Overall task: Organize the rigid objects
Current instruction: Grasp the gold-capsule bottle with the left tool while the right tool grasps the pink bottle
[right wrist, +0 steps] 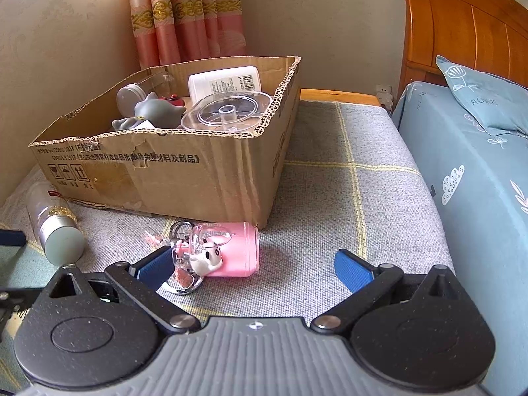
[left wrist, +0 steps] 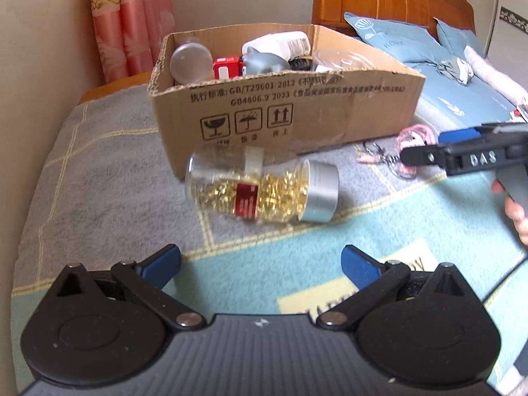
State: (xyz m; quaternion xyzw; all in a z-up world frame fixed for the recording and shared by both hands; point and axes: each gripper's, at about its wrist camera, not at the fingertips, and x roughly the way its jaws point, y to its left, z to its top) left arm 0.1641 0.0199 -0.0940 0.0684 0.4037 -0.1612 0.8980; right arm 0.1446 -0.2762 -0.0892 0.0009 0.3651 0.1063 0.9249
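On the grey blanket near the cardboard box (left wrist: 287,105), a capsule bottle (left wrist: 260,186) lay sideways: smooth, rigid, likely rolling, best gripped across its middle. The left gripper (left wrist: 260,260) and right gripper (right wrist: 254,267) gaped wide, empty.

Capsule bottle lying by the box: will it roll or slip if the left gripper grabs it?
The capsule bottle lies on its side, round-bodied, so a nudge probably rolls it. Its clear wall looks smooth, maybe slippery. Loose capsules could shift when lifted. The left gripper is open.

capsule bottle (left wrist: 262,191) on side | pink keychain toy (right wrist: 227,249) beside box (right wrist: 184,171)
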